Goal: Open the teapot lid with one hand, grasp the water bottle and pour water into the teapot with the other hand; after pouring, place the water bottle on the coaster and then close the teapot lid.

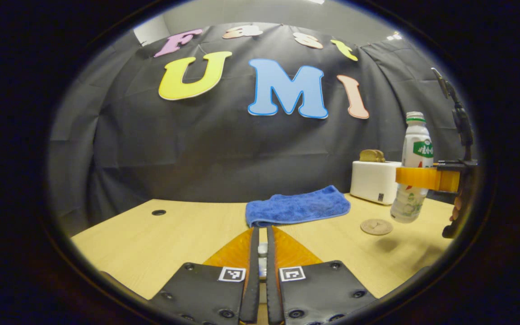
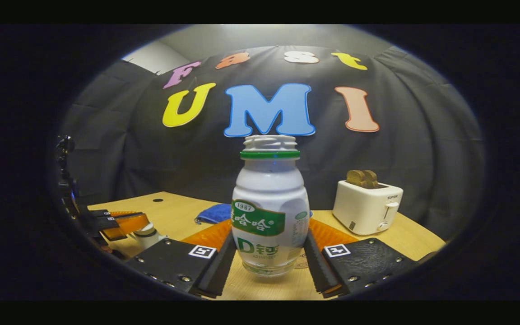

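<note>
right gripper (image 2: 269, 264): clamps bottle (image 2: 270, 212), upright, held just above and beside coaster (image 1: 376, 226) | left gripper (image 1: 262, 262): pinches small lid knob (image 1: 262, 249), away from coaster

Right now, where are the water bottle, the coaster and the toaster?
water bottle (image 2: 270, 212), right gripper view, on its labelled body.
coaster (image 1: 376, 226), left gripper view, on its flat top.
toaster (image 2: 367, 207), right gripper view, on its white front side.
</note>
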The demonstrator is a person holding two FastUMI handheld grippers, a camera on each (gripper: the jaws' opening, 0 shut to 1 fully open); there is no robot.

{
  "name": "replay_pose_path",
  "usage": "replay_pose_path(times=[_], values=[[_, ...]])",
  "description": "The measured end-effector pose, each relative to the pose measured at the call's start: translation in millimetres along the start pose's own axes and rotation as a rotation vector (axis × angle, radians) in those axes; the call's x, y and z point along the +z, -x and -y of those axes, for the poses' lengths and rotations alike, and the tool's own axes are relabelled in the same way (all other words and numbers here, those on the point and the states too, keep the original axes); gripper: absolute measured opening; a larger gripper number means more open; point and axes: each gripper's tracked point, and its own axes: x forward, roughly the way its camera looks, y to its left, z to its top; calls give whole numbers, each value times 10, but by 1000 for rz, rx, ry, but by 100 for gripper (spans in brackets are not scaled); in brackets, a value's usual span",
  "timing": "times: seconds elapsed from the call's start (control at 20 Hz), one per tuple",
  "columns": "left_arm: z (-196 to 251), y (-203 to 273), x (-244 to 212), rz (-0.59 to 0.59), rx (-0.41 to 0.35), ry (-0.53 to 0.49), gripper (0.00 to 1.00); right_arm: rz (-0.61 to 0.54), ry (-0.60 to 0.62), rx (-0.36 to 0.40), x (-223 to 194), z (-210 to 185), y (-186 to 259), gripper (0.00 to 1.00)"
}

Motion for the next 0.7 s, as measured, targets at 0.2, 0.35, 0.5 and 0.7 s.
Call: replay_pose_path(times=[0.2,0.35,0.5,0.7], values=[[-7,-16,-48,-14,-2,7,17,-7,-2,7,-16,-22,-12,72],[-9,-26,-60,-19,-5,11,17,-22,-5,9,-77,-32,-27,72],[-13,-16,-70,-24,-9,5,17,-33,-2,0,-109,-4,-43,73],[-18,-39,-122,-29,-18,19,18,-40,-1,-11,-147,17,-63,72]])
